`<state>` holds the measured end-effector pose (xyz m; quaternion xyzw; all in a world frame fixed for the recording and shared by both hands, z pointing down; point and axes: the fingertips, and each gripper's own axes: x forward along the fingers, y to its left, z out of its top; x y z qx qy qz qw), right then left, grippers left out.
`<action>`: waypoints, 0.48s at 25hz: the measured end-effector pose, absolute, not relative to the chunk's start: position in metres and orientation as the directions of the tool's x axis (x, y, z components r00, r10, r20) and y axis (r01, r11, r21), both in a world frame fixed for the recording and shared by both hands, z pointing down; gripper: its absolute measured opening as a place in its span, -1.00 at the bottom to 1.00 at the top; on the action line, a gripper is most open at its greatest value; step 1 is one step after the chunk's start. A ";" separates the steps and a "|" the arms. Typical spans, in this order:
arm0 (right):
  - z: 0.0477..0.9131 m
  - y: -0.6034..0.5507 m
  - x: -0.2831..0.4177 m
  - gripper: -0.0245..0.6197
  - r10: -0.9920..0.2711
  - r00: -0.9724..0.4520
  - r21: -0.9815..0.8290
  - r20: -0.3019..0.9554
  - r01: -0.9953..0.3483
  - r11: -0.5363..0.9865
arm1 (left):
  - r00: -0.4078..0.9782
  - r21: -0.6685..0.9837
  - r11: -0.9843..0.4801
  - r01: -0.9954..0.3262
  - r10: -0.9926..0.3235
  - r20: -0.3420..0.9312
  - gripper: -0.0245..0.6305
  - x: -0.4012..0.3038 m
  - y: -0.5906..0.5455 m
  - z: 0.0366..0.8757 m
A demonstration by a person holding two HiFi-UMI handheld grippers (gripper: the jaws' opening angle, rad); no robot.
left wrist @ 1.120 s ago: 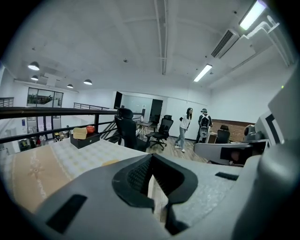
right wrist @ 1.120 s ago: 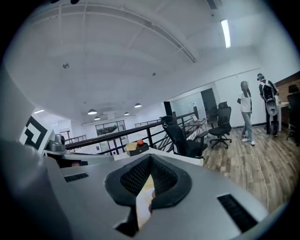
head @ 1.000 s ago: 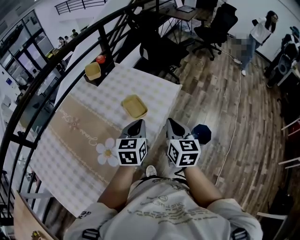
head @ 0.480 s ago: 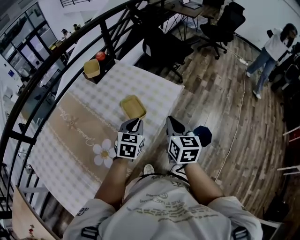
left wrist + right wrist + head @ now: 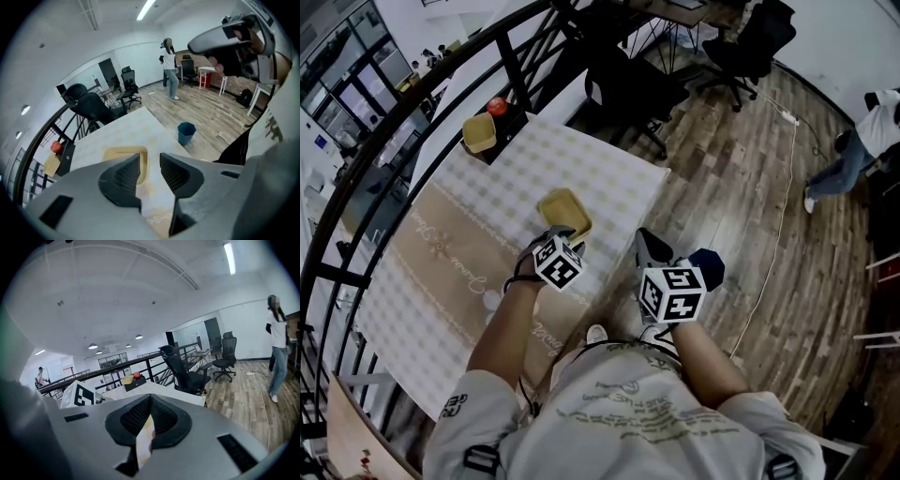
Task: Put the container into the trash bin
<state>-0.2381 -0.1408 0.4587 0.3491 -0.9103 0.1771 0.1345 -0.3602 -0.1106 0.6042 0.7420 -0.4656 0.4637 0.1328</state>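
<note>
A shallow yellow container (image 5: 563,211) lies on the checked tablecloth (image 5: 450,244) near the table's right edge. My left gripper (image 5: 555,235) hangs just in front of it, tilted down, its jaws opening with nothing between them. In the left gripper view the container (image 5: 123,155) shows beyond the left jaw of that gripper (image 5: 150,169). The blue trash bin (image 5: 710,266) stands on the wooden floor right of the table, also seen as the bin (image 5: 186,132). My right gripper (image 5: 650,247) hovers beside the bin, shut and empty, its jaws (image 5: 149,405) meeting at the tips.
At the table's far corner a black shelf (image 5: 500,141) carries a second yellow container (image 5: 478,132) and a red object (image 5: 497,106). A black railing (image 5: 356,178) curves along the left. Office chairs (image 5: 633,84), a floor cable (image 5: 778,225) and a person (image 5: 862,150) are farther off.
My left gripper has dropped toward the table, rolled over and moved up to the yellow container, and its jaws have parted. The right gripper has shifted only slightly.
</note>
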 end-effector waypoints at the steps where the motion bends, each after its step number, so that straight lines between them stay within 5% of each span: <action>1: 0.459 -0.143 -0.236 -0.91 -0.590 -0.717 -0.225 0.371 -0.686 0.691 | 0.136 -0.232 -0.553 -0.800 -0.545 0.827 -0.57 -0.361 -0.113 0.612; 12: 0.472 -0.169 -0.217 -0.91 -0.622 -0.670 -0.209 0.405 -0.730 0.650 | 0.069 -0.179 -0.643 -0.745 -0.341 0.937 -0.57 -0.382 -0.128 0.681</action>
